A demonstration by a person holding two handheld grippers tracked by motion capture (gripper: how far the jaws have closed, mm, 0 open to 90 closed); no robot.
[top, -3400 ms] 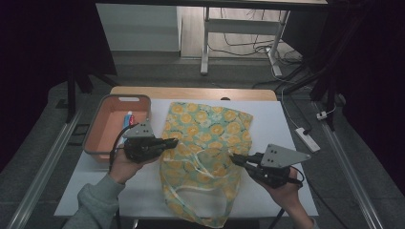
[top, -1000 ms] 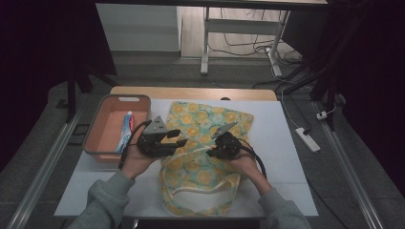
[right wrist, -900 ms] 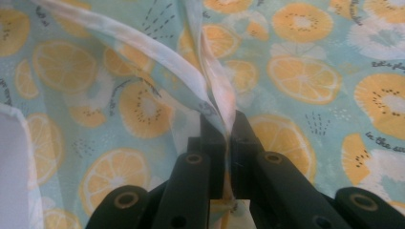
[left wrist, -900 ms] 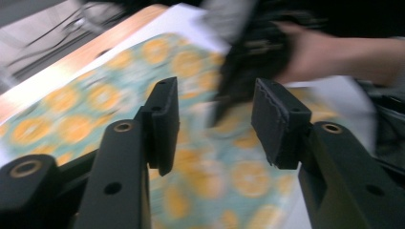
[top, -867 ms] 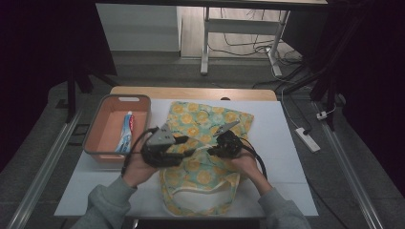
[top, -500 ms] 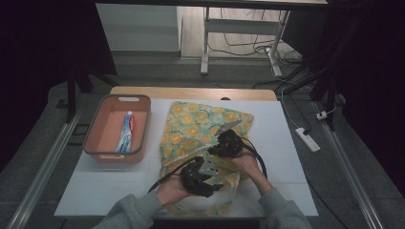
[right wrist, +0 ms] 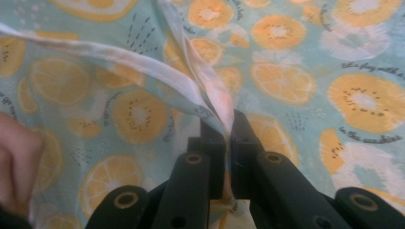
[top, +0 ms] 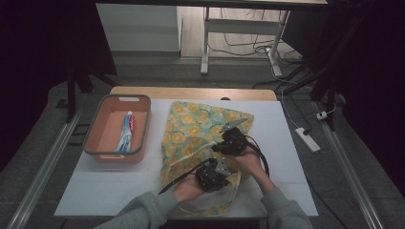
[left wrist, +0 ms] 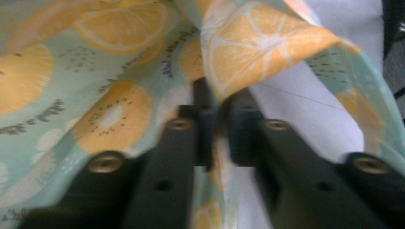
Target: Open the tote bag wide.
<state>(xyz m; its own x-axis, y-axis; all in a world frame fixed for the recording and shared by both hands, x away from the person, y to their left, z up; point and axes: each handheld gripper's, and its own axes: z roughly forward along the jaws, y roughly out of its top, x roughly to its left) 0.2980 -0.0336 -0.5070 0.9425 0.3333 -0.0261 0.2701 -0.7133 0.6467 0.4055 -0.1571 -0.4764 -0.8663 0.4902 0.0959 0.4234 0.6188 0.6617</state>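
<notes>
The left claw [left wrist: 217, 121] has just been closing and now pinches a fold of the fruit-print cloth bag [top: 196, 138] between its jaws; in the left gripper view the hem runs up out of the narrow gap, with the white lining showing beside it. The right claw [right wrist: 228, 138] is likewise clamped tight on another edge of the same bag, the fabric rising from its tips in a raised ridge. From above, the left claw [top: 212, 174] sits near the bag's near end and the right claw [top: 229, 143] a little farther up, both on the bag's right half.

The bag lies flat in the middle of the bench [top: 286, 143], its handles toward the person. Well to its left stands an orange tray [top: 90, 138] with a toothpaste tube [top: 125, 133] in it.

The step looks like parting the bag's mouth, probably to take the tube. To do it well, each claw should hold only one layer; which layers are caught I cannot tell. Draw the two edges apart gently and lift a little, so the mouth gapes without dragging the whole bag across the bench.
</notes>
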